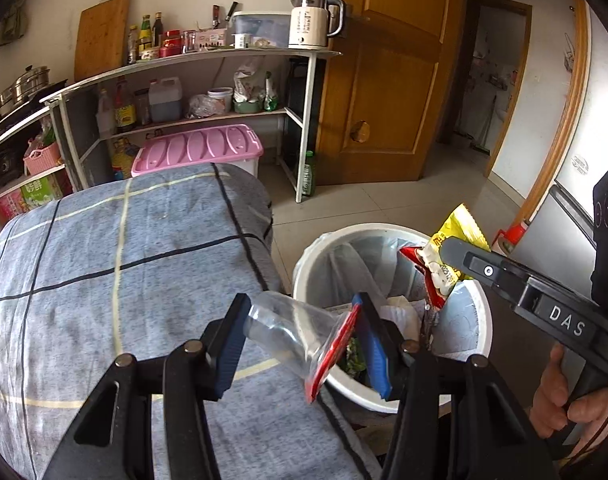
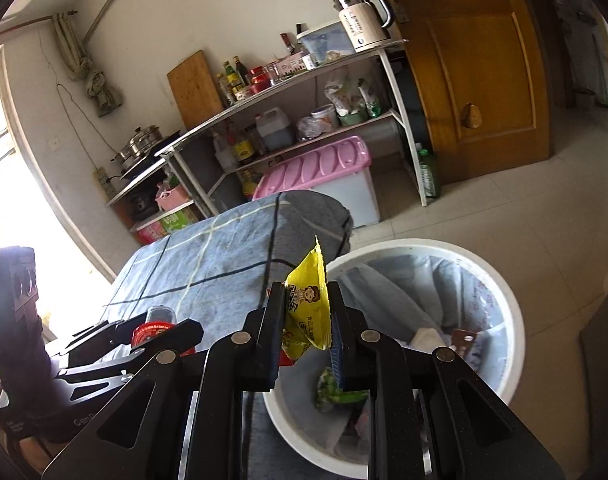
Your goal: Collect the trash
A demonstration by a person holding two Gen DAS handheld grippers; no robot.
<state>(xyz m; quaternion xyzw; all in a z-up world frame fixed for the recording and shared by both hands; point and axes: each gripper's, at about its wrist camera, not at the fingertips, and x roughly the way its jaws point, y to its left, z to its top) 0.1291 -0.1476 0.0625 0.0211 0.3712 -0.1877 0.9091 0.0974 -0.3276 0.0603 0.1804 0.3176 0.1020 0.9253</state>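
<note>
Two grippers are held over the edge of a table [image 1: 104,264] covered with a grey-blue checked cloth, in a tiled room with a wooden door [image 1: 387,80] and a metal shelf rack [image 1: 208,60] along the wall. On the rack a kettle [image 1: 313,20], bottles and jars are kept, and a cutting board [image 1: 102,36] is leaned against the wall. A storage box with a pink lid [image 1: 200,148] is set on the floor under the rack.

Just beside the table a white bin [image 2: 499,292] lined with a pale bag is placed, with scraps already lying inside.

The left gripper [image 1: 304,340] is clamped on a clear plastic cup [image 1: 288,324] with a red lid; the cup is held on its side, its long axis running across between the blue pads, the lid end turned toward the bin and over its near rim.

The right gripper [image 2: 304,328] is closed on a yellow snack wrapper [image 2: 309,300], which is stood upright with its pointed corner up, above the bin's near edge. In the left view a red-and-white packet [image 1: 435,276] is seen hanging below it.
</note>
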